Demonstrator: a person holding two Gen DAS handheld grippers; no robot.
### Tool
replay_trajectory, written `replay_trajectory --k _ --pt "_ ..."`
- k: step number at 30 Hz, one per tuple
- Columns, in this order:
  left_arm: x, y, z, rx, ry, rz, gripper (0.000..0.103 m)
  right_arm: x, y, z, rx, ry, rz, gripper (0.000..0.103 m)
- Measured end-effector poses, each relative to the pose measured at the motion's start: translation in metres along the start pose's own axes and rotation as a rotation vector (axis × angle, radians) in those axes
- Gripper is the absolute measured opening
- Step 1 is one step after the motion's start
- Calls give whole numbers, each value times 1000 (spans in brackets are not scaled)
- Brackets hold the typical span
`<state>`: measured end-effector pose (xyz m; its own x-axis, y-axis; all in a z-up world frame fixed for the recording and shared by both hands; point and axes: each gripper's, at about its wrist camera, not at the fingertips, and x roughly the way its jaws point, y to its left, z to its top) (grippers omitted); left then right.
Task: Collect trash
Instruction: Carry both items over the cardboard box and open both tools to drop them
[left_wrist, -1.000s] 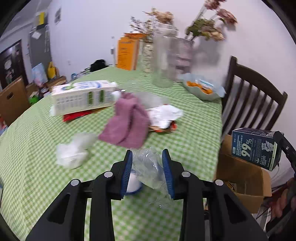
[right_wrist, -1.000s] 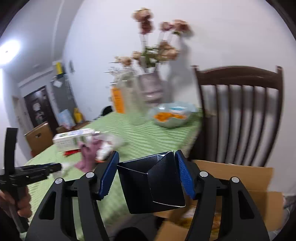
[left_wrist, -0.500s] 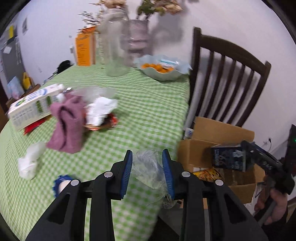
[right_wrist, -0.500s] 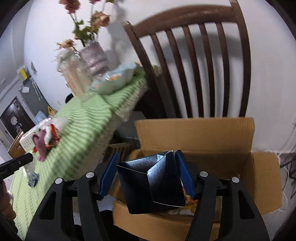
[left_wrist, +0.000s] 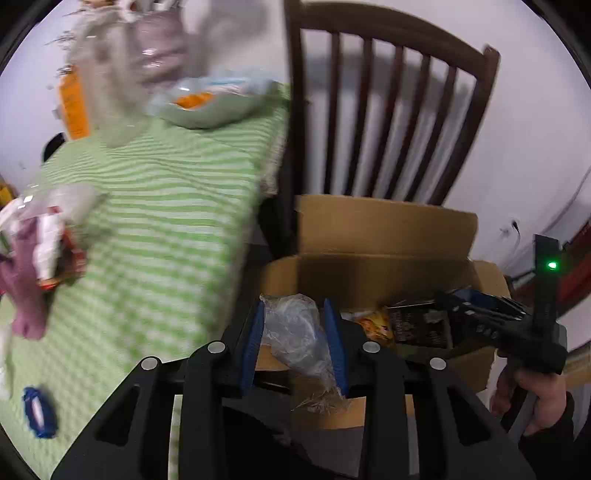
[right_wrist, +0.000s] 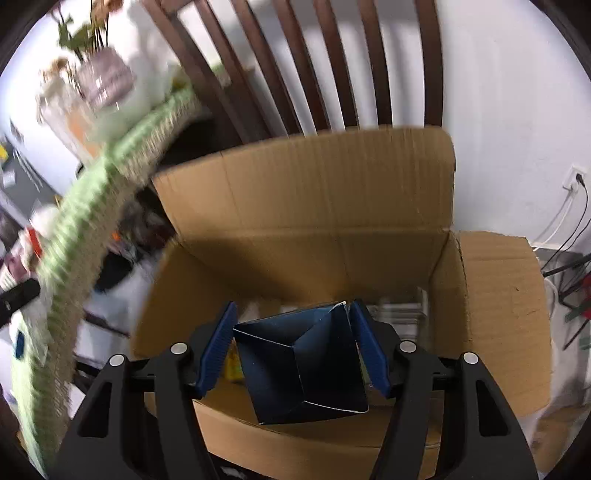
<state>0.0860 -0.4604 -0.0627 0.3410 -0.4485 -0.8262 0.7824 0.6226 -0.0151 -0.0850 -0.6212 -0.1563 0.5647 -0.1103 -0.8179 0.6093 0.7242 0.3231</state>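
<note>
Clamped between the blue pads of the left gripper (left_wrist: 294, 338), a crumpled clear plastic bag (left_wrist: 295, 332) is held at the near edge of the open cardboard box (right_wrist: 332, 206) (beside the chair (left_wrist: 388, 110)). A dark blue carton (right_wrist: 299, 365) is pinched by the right gripper (right_wrist: 291, 349), over the box's inside.

Both hands swung off green table (left_wrist: 177, 206) toward cardboard box (right_wrist: 332, 206) by chair. Right gripper (right_wrist: 293, 343) with dark carton (right_wrist: 299, 365) now down inside box opening; left gripper (left_wrist: 293, 336) with crumpled plastic (left_wrist: 295, 332) now over box edge.
</note>
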Motion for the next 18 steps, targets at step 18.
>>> replay_trajectory --k 18 --pt "120 -51 1 48 212 -87 33 14 -8 -3 -14 57 -46 71"
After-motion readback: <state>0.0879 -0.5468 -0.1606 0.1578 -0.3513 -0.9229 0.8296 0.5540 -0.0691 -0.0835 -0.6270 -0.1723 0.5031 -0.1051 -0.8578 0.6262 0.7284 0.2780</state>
